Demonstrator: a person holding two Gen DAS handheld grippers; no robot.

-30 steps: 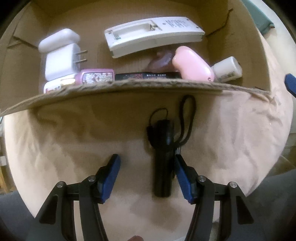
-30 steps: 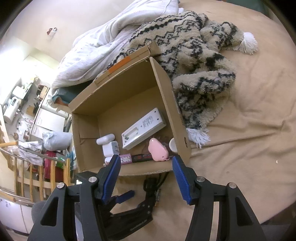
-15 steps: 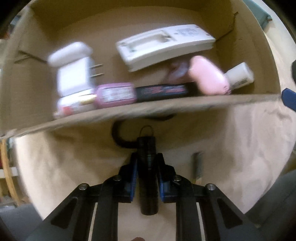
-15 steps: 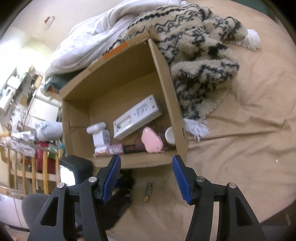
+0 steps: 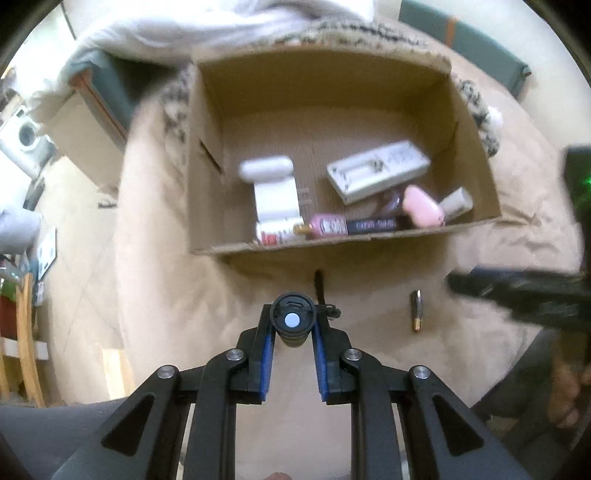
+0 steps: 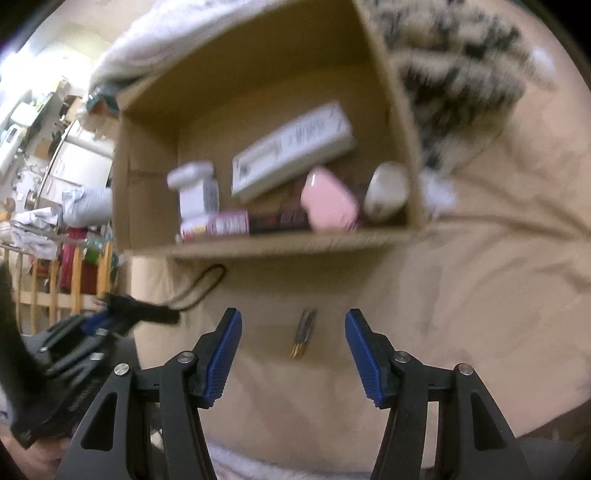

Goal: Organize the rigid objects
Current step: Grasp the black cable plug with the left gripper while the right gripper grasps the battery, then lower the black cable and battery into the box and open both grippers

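A big bed [image 5: 166, 295] with a tan sheet fills most of both views. A white quilt [image 5: 207, 26] and a fuzzy black-and-cream blanket [image 6: 454, 66] are heaped behind the box [image 5: 325, 92]. To the left of the box, past the bed's edge, the room looks messy, with a white machine [image 5: 22, 140] and wooden rails [image 6: 77, 280].

The box is brown cardboard and open on top. Inside it lie a long white remote [image 5: 376, 171], a white plug [image 5: 275, 192], a pink case [image 5: 423, 206], a small white bottle [image 5: 456, 201], a pink bottle [image 5: 328, 226] and a dark tube [image 5: 375, 224], most of them along the near wall.

In front of the box, the left gripper [image 5: 292, 325] is squeezed tight on a black flashlight [image 5: 292, 321], lifted off the sheet. Its cord [image 6: 199, 284] hangs toward the box.

The right gripper [image 6: 293, 345] is spread wide, holding nothing. A small battery [image 6: 303, 334] lies on the sheet between its fingers, in front of the box.
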